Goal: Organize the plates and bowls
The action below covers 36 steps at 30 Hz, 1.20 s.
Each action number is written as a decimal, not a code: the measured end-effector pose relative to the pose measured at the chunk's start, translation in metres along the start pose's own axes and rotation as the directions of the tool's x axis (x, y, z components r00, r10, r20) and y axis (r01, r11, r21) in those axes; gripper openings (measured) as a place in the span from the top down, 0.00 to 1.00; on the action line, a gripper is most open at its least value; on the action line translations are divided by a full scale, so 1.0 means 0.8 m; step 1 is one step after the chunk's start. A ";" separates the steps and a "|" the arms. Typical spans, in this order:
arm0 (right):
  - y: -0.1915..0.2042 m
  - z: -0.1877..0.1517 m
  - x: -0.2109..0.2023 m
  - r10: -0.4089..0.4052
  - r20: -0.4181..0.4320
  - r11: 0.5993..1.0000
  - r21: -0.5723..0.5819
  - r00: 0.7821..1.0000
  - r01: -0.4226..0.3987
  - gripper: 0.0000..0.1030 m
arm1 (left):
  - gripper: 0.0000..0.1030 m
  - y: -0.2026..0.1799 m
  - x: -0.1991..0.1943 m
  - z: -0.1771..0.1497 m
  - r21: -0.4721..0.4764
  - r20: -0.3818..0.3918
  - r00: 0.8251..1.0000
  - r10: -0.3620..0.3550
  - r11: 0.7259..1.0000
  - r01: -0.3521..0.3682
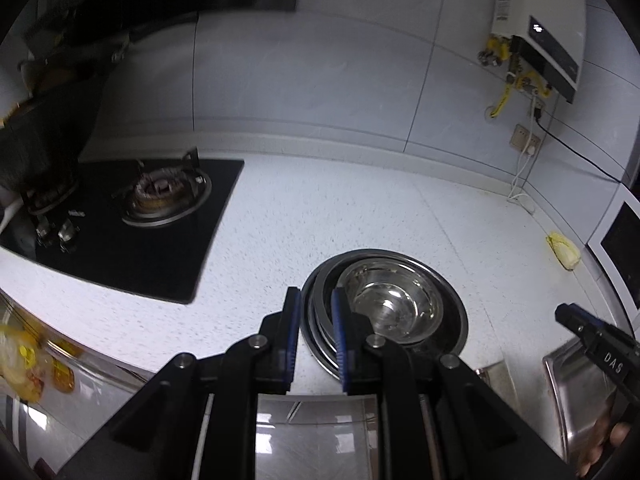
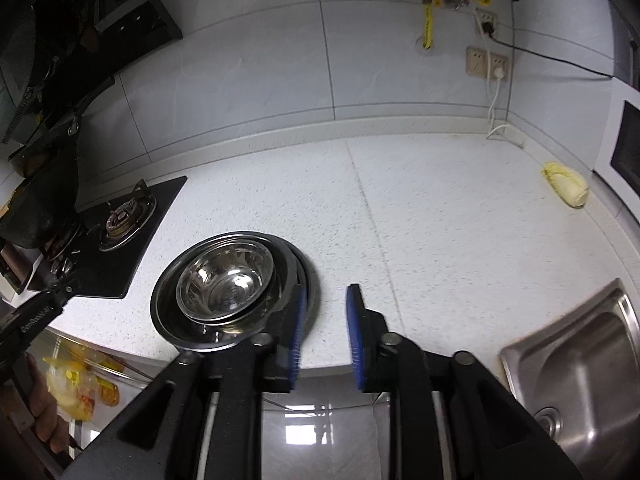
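Two claws hang above a white speckled counter, each seen from its own camera.

Left wrist view: the left claw has its blue pads a narrow gap apart with nothing between them. The stack of steel plates with a bowl nested on top sits on the counter just beyond and to the right of the fingertips; the stack's left rim shows through the gap, lower than the pads, and I cannot tell any contact. A black hob lies far left. A yellow cloth lies far right by the wall. The right claw pokes in at the right edge, above the corner of a steel sink; its jaw gap does not show here.

Right wrist view: the right claw stands slightly open, empty, with bare counter showing between the pads. The plates and bowl lie just left of the left pad, whose tip overlaps the stack's right rim in the picture. The sink sits near right, the cloth far right, the hob far left. The left claw enters at the left edge, with a hand below it.
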State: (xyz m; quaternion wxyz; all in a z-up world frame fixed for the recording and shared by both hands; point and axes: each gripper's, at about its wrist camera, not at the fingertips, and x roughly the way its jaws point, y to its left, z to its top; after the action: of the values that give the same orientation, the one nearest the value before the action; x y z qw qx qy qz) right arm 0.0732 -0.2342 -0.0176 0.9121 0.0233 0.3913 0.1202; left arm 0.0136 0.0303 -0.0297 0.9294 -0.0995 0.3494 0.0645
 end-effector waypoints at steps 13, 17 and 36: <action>-0.032 -0.013 -0.087 -0.049 0.133 0.998 0.047 0.990 0.043 0.28 | 0.85 0.003 -0.087 -0.005 0.031 0.064 0.998 -0.006 1.000 0.004; -0.038 -0.017 -0.101 -0.062 0.154 0.997 0.058 0.986 0.054 0.14 | 0.54 0.005 -0.104 -0.004 0.050 0.074 0.997 -0.010 0.999 0.006; -0.026 -0.027 -0.122 -0.087 0.163 0.992 -0.076 0.983 0.100 0.01 | 0.41 0.024 -0.197 -0.011 0.139 0.260 0.965 0.032 0.988 -0.070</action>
State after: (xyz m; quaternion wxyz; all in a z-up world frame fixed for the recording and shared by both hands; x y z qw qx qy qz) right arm -0.0034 -0.2786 0.0339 0.9452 -0.0239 0.3126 0.0912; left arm -0.1129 0.0389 0.0657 0.9697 -0.0124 0.2323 0.0750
